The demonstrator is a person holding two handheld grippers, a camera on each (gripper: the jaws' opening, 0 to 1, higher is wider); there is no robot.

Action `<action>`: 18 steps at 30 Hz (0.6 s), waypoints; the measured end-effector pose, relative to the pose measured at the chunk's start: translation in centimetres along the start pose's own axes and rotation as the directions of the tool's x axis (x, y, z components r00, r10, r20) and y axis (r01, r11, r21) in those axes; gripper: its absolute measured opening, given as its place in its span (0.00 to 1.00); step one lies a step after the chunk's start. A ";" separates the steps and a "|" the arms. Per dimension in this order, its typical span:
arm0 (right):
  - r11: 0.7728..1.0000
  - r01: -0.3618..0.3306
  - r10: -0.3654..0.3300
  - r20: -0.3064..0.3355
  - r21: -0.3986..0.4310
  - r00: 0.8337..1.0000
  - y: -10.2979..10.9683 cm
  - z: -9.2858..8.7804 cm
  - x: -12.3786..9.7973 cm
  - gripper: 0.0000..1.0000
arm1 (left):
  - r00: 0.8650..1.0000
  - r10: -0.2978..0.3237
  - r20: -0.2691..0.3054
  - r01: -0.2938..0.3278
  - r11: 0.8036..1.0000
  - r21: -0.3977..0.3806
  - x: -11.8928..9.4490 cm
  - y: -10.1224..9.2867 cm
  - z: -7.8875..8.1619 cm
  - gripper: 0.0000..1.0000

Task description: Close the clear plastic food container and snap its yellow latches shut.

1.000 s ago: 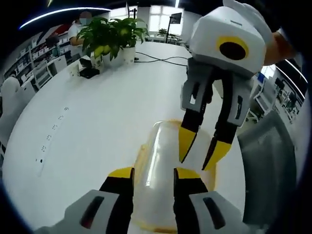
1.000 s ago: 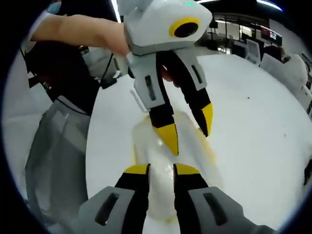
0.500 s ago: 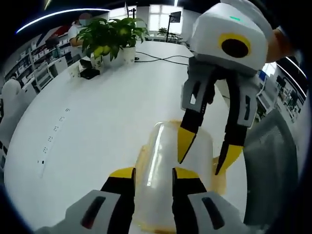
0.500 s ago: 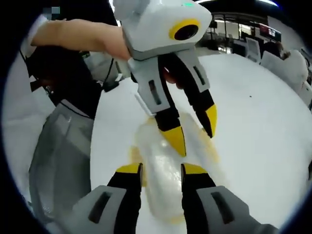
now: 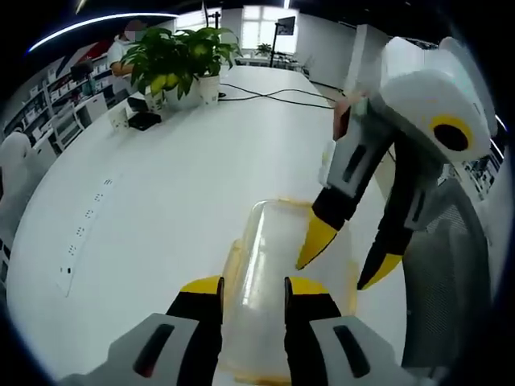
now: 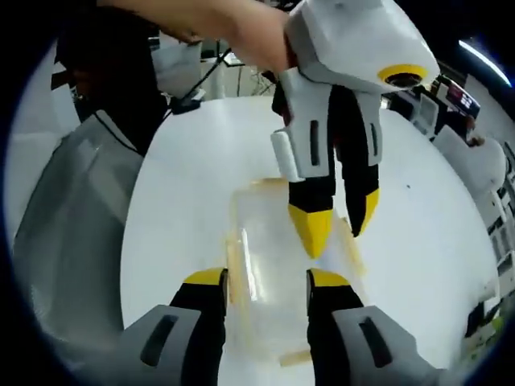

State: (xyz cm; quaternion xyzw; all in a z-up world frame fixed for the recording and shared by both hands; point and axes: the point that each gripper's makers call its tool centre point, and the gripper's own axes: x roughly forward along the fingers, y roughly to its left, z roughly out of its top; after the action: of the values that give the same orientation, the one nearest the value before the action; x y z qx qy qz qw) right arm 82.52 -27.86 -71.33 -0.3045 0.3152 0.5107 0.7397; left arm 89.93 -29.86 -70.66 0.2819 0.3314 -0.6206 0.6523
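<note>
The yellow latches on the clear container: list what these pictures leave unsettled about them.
- Left gripper view: the near latch on the container is hidden behind the left tongs.
- Right gripper view: the far end is covered by the left tongs; the side latches blur through the plastic, so snapped or loose is unclear.

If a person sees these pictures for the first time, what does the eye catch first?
The clear container with yellow latches lies on the white table, between both grippers' yellow-tipped jaws. The right gripper hangs open over its far end, the left gripper over its lid. A potted plant stands far back.
</note>
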 end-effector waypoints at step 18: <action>0.974 0.161 -0.170 -0.045 -0.156 0.984 -0.1 -0.7 1.1 0.39 | 0.982 -0.155 -0.106 0.154 0.988 -0.017 0.9 0.3 -0.3 0.25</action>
State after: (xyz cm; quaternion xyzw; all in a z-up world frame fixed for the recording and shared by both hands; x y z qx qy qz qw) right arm 82.82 -27.77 -72.59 -0.3999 0.2702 0.4606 0.7450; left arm 90.16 -30.16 -71.51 0.2852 0.3892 -0.6521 0.5848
